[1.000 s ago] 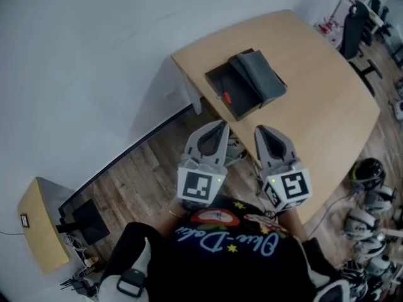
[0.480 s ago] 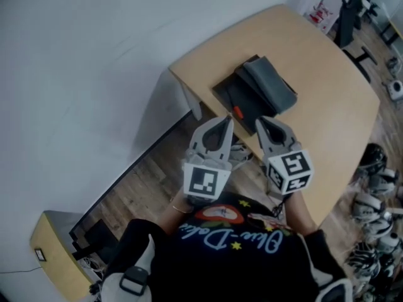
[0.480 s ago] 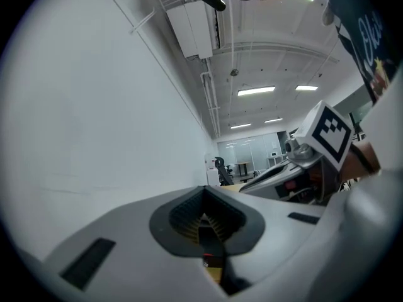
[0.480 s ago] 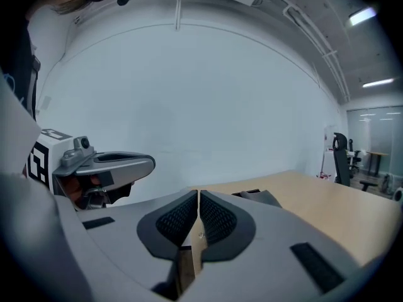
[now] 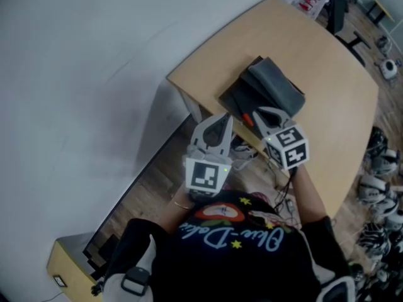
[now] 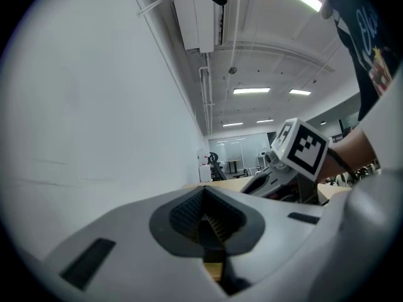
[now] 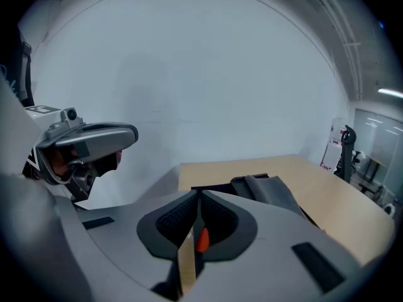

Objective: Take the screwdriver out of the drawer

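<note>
The drawer (image 5: 234, 98) sits on the bench (image 5: 327, 74), with the screwdriver (image 5: 247, 119) in it. The right hand-held gripper (image 5: 267, 116) is at the drawer's 4 o'clock, the left hand-held gripper (image 5: 218, 122) at 7 o'clock, off the bench.

Access from above: the shallow black open drawer (image 5: 234, 98) on the pale wooden table (image 5: 327, 74) has an uncovered top. A grey folded cover (image 5: 277, 85) rises along the drawer's 2 o'clock side and blocks entry there. The right gripper (image 5: 260, 112) hangs over the drawer's 5 o'clock rim. Bare tabletop is free from 1 to 4 o'clock. A white wall (image 5: 75, 74) bounds 9 o'clock.
</note>
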`<state>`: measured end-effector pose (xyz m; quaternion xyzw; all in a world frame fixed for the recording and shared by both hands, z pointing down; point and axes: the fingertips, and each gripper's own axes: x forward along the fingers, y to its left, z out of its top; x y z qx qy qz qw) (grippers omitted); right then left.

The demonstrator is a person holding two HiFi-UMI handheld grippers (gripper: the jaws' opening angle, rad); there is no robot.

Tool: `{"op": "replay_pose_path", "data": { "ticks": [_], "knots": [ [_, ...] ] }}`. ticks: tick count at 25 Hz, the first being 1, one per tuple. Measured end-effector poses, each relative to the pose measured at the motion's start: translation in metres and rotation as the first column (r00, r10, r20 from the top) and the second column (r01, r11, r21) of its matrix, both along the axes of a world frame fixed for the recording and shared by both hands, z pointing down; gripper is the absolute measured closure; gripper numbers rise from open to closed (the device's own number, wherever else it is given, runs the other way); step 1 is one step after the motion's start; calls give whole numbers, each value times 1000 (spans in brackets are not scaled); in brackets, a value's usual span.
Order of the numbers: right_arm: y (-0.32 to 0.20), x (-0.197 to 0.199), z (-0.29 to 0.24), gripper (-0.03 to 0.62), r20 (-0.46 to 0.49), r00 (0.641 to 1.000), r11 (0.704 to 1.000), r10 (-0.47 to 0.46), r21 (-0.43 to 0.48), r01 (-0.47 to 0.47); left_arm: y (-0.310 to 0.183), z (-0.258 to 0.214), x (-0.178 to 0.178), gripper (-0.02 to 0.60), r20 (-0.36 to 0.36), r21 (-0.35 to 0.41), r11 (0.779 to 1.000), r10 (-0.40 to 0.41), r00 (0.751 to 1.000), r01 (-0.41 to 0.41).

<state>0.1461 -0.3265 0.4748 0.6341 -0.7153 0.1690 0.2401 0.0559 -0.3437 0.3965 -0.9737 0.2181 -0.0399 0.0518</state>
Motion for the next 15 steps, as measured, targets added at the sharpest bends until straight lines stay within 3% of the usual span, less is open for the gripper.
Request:
{"op": "replay_pose_path", "data": {
  "ticks": [8, 15],
  "knots": [
    [-26, 10, 57, 569, 12, 997, 976, -74, -206, 75, -25, 12, 1, 581, -7, -57, 998, -30, 1000, 29],
    [-42, 14, 98, 537, -4, 988, 916, -154, -376, 141, -55, 17, 0, 581, -10, -84, 992, -97, 995, 96]
  ]
}}
